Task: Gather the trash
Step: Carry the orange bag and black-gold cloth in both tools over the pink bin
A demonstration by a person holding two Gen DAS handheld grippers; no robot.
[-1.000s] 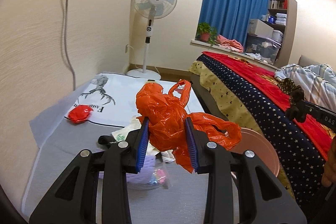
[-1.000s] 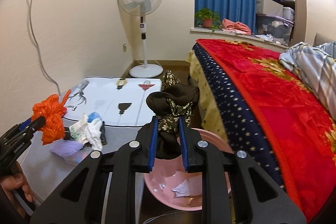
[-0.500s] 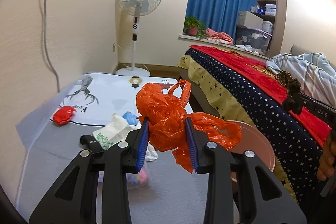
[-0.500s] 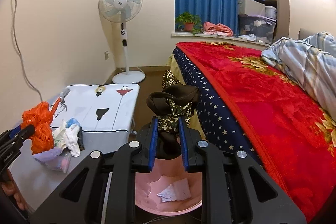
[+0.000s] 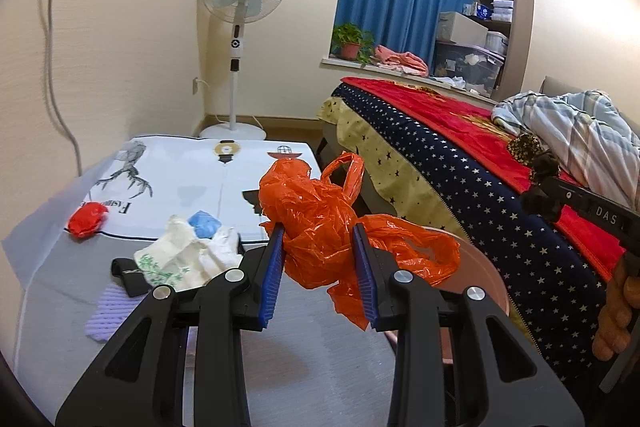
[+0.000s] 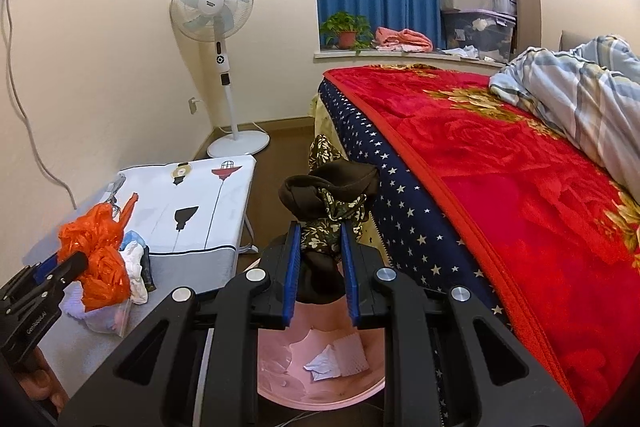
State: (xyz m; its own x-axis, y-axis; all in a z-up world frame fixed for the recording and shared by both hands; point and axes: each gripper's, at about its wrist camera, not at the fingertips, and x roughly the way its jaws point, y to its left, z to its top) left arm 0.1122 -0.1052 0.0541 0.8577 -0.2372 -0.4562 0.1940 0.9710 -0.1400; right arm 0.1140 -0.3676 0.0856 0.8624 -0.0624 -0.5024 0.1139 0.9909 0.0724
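My left gripper [image 5: 318, 247] is shut on a crumpled orange plastic bag [image 5: 320, 223], held above the table near its right edge; the same bag [image 6: 94, 259] shows at the left of the right wrist view. My right gripper [image 6: 320, 251] is shut on a dark brown and floral cloth bundle [image 6: 330, 203], hanging over the pink bin [image 6: 320, 387], which holds white paper scraps [image 6: 336, 359]. The bin's rim [image 5: 486, 271] lies just right of the orange bag in the left wrist view. The other gripper with its cloth [image 5: 536, 167] shows at the far right there.
On the grey table [image 5: 304, 347] lie a red wrapper [image 5: 87, 219], white crumpled bags [image 5: 184, 255], a blue scrap [image 5: 204, 221], a black strip [image 5: 126, 275] and a purple mesh piece [image 5: 108, 311]. A bed with a red blanket [image 6: 520, 187] fills the right. A standing fan [image 6: 218, 39] stands against the wall.
Both grippers have swung to the right with their loads. The pink bin now sits more directly under the right gripper, and more of the table's litter shows left of the orange bag.
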